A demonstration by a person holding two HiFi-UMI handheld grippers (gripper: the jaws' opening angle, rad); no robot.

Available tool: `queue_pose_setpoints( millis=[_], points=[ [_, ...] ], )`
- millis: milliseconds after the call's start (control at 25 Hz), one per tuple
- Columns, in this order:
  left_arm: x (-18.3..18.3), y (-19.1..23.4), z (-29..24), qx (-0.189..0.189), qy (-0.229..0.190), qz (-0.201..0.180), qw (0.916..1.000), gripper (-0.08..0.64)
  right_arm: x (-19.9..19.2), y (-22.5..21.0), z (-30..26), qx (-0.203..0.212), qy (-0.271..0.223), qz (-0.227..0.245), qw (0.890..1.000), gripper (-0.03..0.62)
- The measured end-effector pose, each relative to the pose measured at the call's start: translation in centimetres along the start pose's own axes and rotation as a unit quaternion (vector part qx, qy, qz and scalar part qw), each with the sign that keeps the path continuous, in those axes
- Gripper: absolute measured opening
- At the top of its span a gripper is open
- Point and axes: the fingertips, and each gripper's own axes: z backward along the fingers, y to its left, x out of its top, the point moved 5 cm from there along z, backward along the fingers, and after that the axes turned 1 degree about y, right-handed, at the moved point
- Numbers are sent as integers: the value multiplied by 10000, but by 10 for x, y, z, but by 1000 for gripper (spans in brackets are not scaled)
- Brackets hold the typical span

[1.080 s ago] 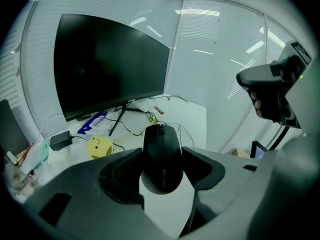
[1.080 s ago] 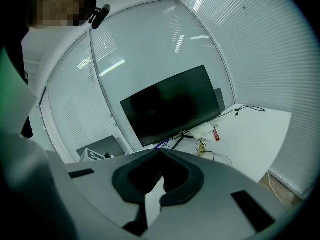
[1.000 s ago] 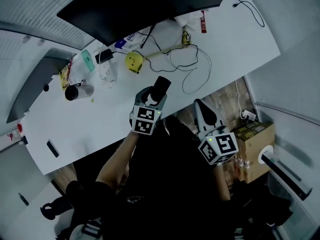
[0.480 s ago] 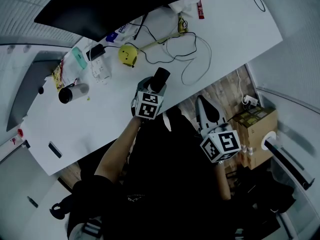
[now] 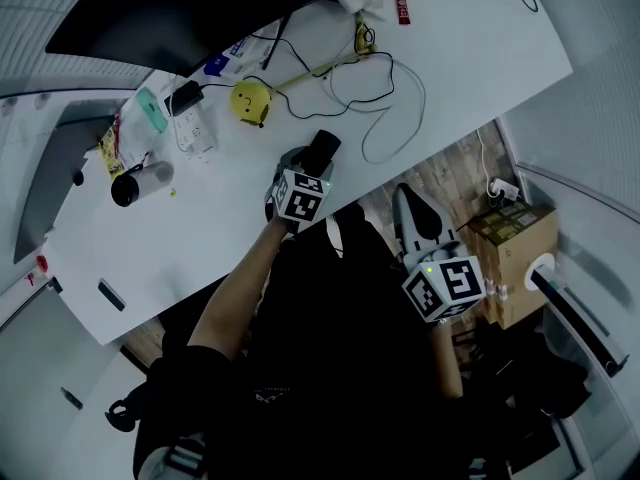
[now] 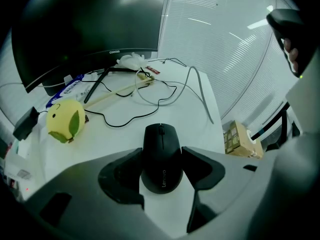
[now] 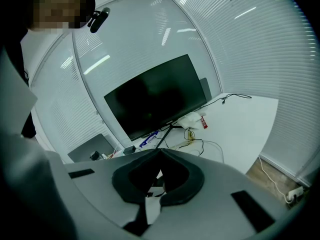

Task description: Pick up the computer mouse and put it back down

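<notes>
The black computer mouse (image 6: 161, 154) sits between the jaws of my left gripper (image 6: 162, 160), and both jaw pads press its sides. In the head view the mouse (image 5: 322, 152) pokes out beyond the left gripper (image 5: 318, 160) near the front edge of the white desk (image 5: 200, 238). I cannot tell whether the mouse rests on the desk or hangs just above it. My right gripper (image 5: 412, 208) is off the desk, over the wooden floor beside my body. Its jaw tips meet with nothing between them (image 7: 160, 153).
A yellow plush toy (image 5: 248, 101) lies left of and beyond the mouse, with looping cables (image 5: 390, 98) to the right. A dark monitor (image 5: 180, 8) stands at the back. A power strip (image 5: 195, 133) and a dark cup (image 5: 128, 186) are at the left. A cardboard box (image 5: 520, 258) stands on the floor.
The head view has shifted, so the desk sits higher in the frame. The left gripper keeps its hold on the mouse, slightly farther from the yellow toy. The right gripper has hardly moved.
</notes>
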Motion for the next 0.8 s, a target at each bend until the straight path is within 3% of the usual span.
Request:
queue_pose_setpoints(
  millis=[400, 600, 800],
  points=[
    [5, -1, -9, 60, 79, -239, 9997, 253, -5, -14, 10, -191, -74, -143, 9997, -2],
    [2, -2, -8, -47, 58, -169, 9998, 253, -12, -10, 16, -154, -96, -157, 9997, -2],
    [5, -4, 8, 52, -252, 84, 9996, 255, -14, -1, 22, -25, -164, -73, 9998, -2]
  ],
)
